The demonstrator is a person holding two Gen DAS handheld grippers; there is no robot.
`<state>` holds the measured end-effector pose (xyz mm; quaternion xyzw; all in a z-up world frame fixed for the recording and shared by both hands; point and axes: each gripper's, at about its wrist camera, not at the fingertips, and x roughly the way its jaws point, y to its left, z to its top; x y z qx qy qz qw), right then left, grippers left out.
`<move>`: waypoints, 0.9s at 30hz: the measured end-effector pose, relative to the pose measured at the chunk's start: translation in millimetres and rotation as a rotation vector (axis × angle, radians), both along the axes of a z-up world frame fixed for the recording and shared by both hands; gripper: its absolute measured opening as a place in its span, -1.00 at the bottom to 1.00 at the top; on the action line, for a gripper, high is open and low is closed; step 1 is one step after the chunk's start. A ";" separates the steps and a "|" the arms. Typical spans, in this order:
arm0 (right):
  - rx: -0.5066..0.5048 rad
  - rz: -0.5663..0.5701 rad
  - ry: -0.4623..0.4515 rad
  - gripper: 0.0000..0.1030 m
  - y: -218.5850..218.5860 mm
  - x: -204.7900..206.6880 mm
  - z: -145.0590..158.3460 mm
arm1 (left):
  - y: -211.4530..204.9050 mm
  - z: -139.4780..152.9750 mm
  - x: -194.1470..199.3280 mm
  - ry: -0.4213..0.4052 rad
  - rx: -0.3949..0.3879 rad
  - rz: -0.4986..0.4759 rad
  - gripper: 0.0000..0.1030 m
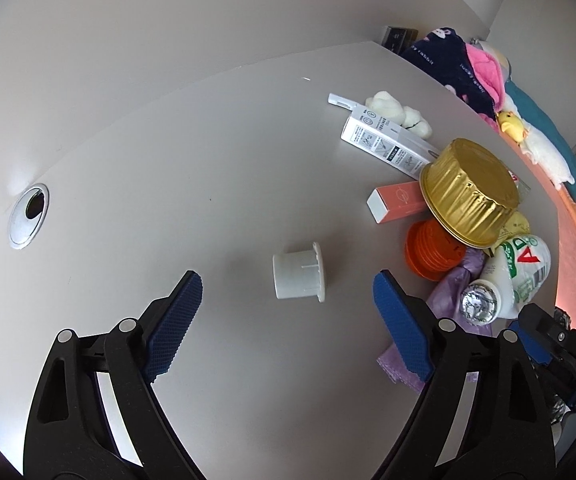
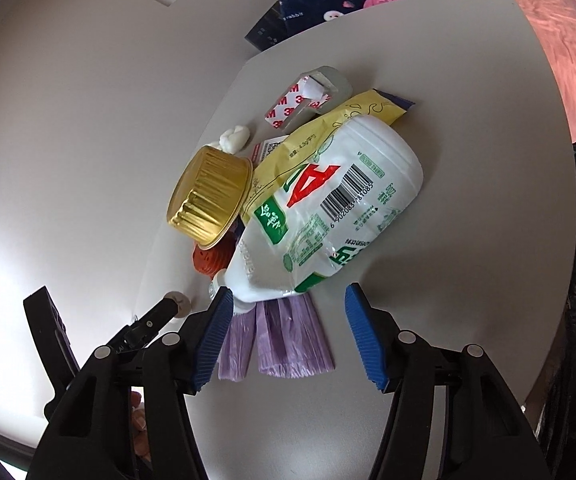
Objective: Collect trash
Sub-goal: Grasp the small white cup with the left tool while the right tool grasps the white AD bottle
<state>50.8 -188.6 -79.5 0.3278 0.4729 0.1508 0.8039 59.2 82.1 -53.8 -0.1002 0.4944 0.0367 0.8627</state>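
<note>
1. Left gripper [image 1: 288, 296]: jaws wide, white cup [image 1: 299, 277] lying between them, untouched.
2. Right gripper [image 2: 288, 312]: jaws apart over purple bag [image 2: 276, 340], just beside milk bottle [image 2: 327, 208].

place: home bedroom | evidence: bed with salmon-pink cover [image 1: 575, 272] along right edge of left wrist view | folded navy rabbit-print blanket [image 1: 439, 56] and yellow duck plush [image 1: 511, 126] upper right | grey desk [image 1: 208, 160] with cable grommet [image 1: 28, 216] at left
</note>
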 end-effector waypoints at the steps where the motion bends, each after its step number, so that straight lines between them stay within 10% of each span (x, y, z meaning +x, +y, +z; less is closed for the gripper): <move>1: 0.005 -0.007 0.003 0.17 -0.9 1.5 -1.3 | 0.5 -1.1 1.5 0.002 0.001 -0.001 0.64; 14: 0.068 -0.097 0.007 0.10 -12.0 24.5 -4.1 | 3.8 -10.2 16.7 0.013 -0.005 -0.009 0.30; 20: 0.125 -0.100 0.025 -0.31 -17.0 38.5 -12.5 | 3.1 -9.4 19.0 -0.003 -0.020 -0.036 -0.47; 27: 0.038 -0.071 -0.067 -0.33 -20.5 32.1 13.1 | 1.3 -3.6 15.4 -0.018 -0.034 -0.037 -0.48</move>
